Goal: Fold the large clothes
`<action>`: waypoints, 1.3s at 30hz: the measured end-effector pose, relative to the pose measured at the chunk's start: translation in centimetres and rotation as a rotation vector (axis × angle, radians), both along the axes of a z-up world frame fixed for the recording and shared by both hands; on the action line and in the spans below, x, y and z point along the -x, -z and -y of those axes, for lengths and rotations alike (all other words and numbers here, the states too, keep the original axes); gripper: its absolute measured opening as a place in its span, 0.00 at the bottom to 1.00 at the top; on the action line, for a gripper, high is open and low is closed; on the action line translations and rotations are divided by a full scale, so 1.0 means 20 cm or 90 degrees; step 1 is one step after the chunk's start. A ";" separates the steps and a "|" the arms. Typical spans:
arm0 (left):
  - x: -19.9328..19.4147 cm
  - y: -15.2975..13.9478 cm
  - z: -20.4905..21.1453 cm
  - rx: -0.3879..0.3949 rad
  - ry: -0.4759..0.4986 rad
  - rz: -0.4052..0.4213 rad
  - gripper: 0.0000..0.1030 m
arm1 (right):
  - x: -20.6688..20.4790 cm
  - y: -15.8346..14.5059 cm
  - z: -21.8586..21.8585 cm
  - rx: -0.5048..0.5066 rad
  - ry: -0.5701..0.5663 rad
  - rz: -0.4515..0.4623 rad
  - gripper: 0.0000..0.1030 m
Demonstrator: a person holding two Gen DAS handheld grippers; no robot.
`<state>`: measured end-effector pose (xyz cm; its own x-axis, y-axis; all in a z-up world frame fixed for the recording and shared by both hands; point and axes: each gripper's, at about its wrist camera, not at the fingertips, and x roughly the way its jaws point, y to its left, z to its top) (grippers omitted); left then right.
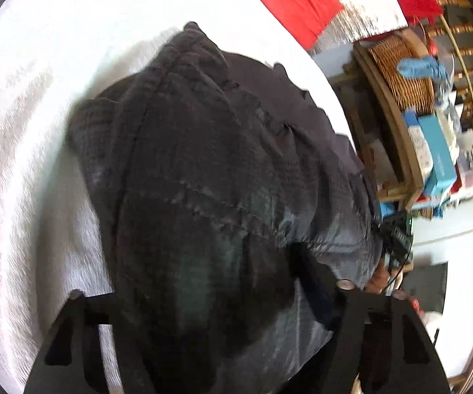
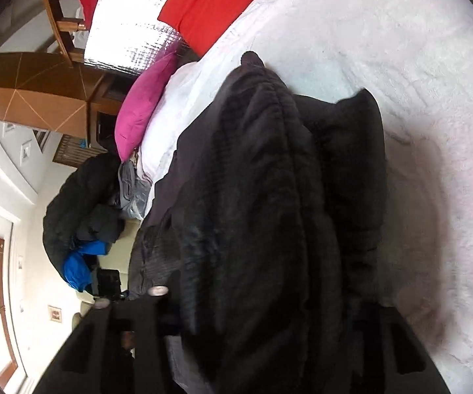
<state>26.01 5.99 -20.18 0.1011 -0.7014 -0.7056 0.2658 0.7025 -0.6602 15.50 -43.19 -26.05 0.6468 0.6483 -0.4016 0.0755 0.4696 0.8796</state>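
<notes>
1. A large dark charcoal quilted garment [image 1: 203,170] lay bunched on the white fleecy bed cover [image 1: 33,105], its near end rising into both wrist views. This looked like a hold on two points of one hem, ready for carrying a fold across.

2. The left gripper [image 1: 223,321] had thick dark cloth filling the space between its black fingers [image 1: 305,269]; they stood part-way apart, and seemed clamped on the garment.

3. The right gripper [image 2: 269,321] showed the same: the bulky fold ran down between its fingers [image 2: 167,308], which appeared to pinch it, though the contact itself was hidden by cloth.

4. The far end of the garment stopped well short of the red pillows [image 1: 295,3] at the head of the bed, so open cover remained beyond it and to one side.

5. On the other side, the garment lay near the bed edge, with a wicker basket [image 1: 403,75] and boxes beyond it in the left view.

6. In the right view, a magenta cushion [image 2: 144,105] and a heap of dark and blue clothes [image 2: 82,223] sat off that side; I judged the fold safest made toward the open cover.
</notes>
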 end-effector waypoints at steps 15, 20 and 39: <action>-0.31 0.00 0.01 -0.010 -0.082 0.024 0.46 | -0.18 -0.04 -0.01 0.064 0.078 0.017 0.36; -0.23 -0.06 0.01 -0.065 -0.106 0.052 0.57 | -0.17 -0.07 -0.03 0.059 0.075 0.000 0.45; 0.83 -0.66 0.16 -0.383 -0.294 0.375 0.84 | 0.72 -0.69 -0.26 0.404 0.288 0.058 0.70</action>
